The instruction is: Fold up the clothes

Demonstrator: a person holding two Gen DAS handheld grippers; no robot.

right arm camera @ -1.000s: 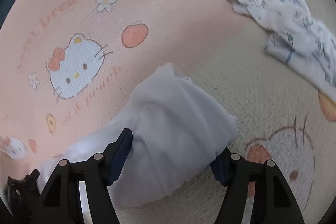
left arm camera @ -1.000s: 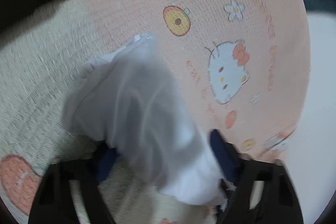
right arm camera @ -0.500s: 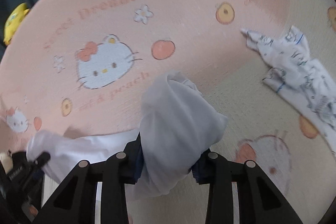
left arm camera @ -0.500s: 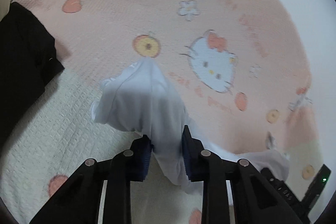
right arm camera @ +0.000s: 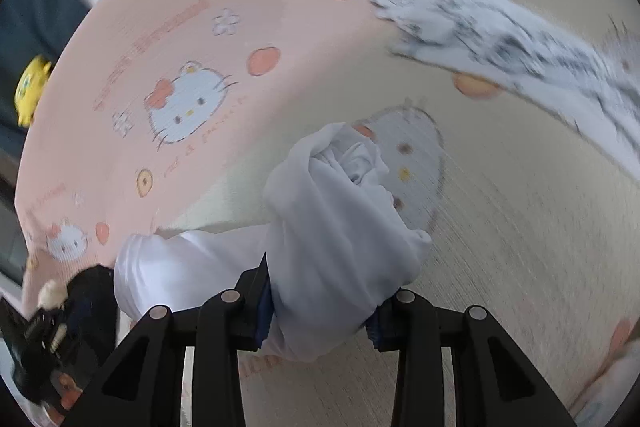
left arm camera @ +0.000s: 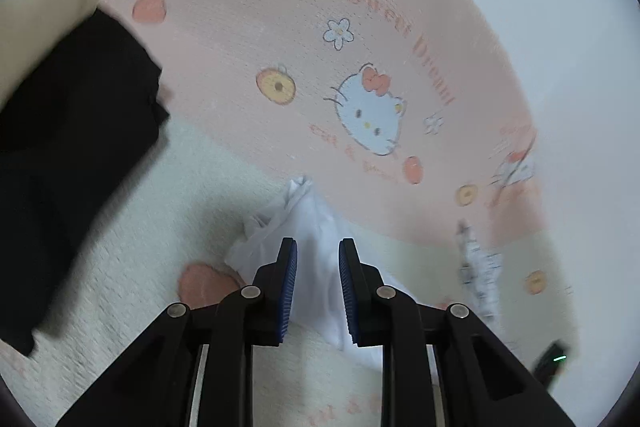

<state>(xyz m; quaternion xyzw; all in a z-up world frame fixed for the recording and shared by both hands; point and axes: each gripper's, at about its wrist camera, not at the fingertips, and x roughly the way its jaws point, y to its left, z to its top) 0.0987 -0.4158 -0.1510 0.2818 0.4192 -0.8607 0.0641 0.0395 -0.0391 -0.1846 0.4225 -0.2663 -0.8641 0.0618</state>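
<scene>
Your pink and cream cartoon-cat blanket (left arm camera: 248, 3) lies under everything. On it, left of the white garment (right arm camera: 340, 227), lies a black garment (left arm camera: 72, 147); a printed garment (right arm camera: 500, 35) lies beyond. Your left gripper (left arm camera: 318, 291) is closing on the white garment's thin end, and your right gripper (right arm camera: 320, 311) clamps its bunched end.

Both views ride on the handheld grippers, looking forward and steeply down at close range. The left wrist camera faces the pink-and-cream cartoon-cat bedspread (left arm camera: 304, 27), with a black garment (left arm camera: 68, 163) at nine o'clock. The right wrist camera shares that bedspread (right arm camera: 520, 267), the white crumpled garment (right arm camera: 340, 227) (left arm camera: 316, 227) and the patterned white cloth (right arm camera: 500, 35) (left arm camera: 478, 267).
</scene>
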